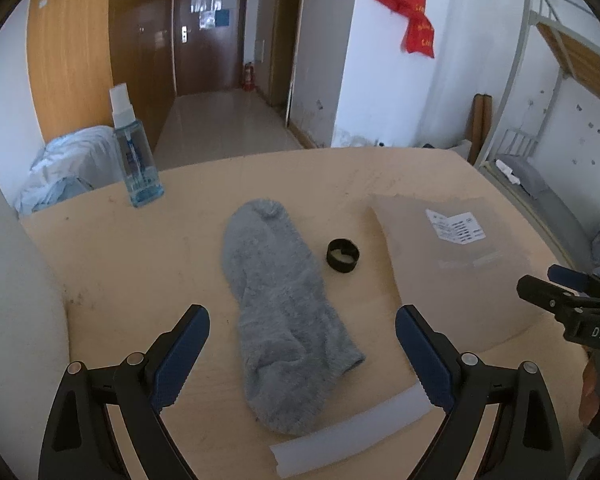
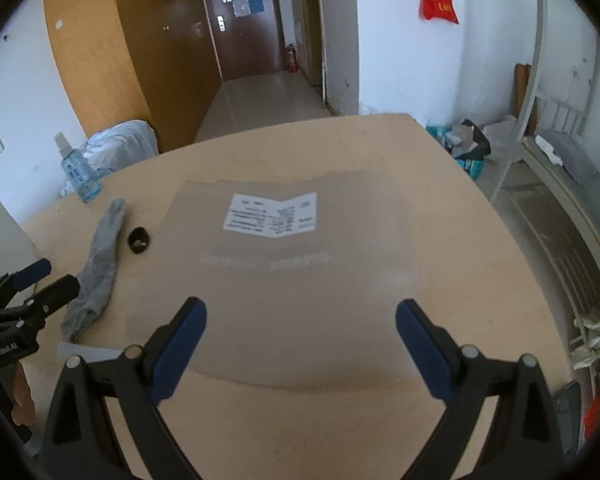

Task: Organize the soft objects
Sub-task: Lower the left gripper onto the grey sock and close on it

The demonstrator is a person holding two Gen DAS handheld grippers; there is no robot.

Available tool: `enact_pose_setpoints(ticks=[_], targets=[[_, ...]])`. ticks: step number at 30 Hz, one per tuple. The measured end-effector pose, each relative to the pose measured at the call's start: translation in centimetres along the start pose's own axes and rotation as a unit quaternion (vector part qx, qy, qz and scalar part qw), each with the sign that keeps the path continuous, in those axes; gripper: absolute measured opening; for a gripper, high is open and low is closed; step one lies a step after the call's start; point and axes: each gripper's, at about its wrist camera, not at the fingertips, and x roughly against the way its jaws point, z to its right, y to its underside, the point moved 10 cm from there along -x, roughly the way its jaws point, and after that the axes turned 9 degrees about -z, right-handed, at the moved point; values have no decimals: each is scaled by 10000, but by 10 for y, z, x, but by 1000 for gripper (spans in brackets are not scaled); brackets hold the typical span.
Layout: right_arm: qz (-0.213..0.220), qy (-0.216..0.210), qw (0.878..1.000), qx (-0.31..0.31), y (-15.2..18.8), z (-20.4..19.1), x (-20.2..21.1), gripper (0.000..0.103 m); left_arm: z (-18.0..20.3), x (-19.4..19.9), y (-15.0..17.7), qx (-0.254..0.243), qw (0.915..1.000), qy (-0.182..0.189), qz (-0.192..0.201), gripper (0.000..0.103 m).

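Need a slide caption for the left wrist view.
Open left gripper poised over a grey sock on the table, beside a black ring and frosted bag.

The sock (image 1: 284, 320) is showing fuzzy grey knit cloth, matt and nappy. The tabletop (image 1: 140, 264) is looking like pale wood, smooth and lightly scuffed. The bag (image 2: 284, 280) is lying as frosted, translucent plastic film bearing a white paper label (image 2: 272, 214). The bottle (image 1: 134, 152) is showing clear, glossy plastic. Both tools (image 1: 302, 350) (image 2: 300, 344) are wearing matt black plastic with ribbed blue pads (image 1: 180, 360).
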Motion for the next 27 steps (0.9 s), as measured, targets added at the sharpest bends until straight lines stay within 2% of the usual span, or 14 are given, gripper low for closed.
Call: enact_pose_setpoints(ticks=[14,19,23,26,27], targets=[[-236,-88,9995,-205,1,14,-18,97,-2,-27,5,-17,9994,-110,-337,93],[-275,-127,9992,-271,2,16,-20,97,-5,-36,7,36,9988,-126,-475,76],[-263,-89,9991,-331,1,21,-18,97,-5,-39,7,-50,9987,-193,-473,68],[-87,-7,9990,-428,-2,28,-8,97,-6,-39,7,-68,9987,-263,-440,61],[-89,1,9990,-435,-3,30,-7,97,-6,-39,7,-57,9987,-280,-425,55]])
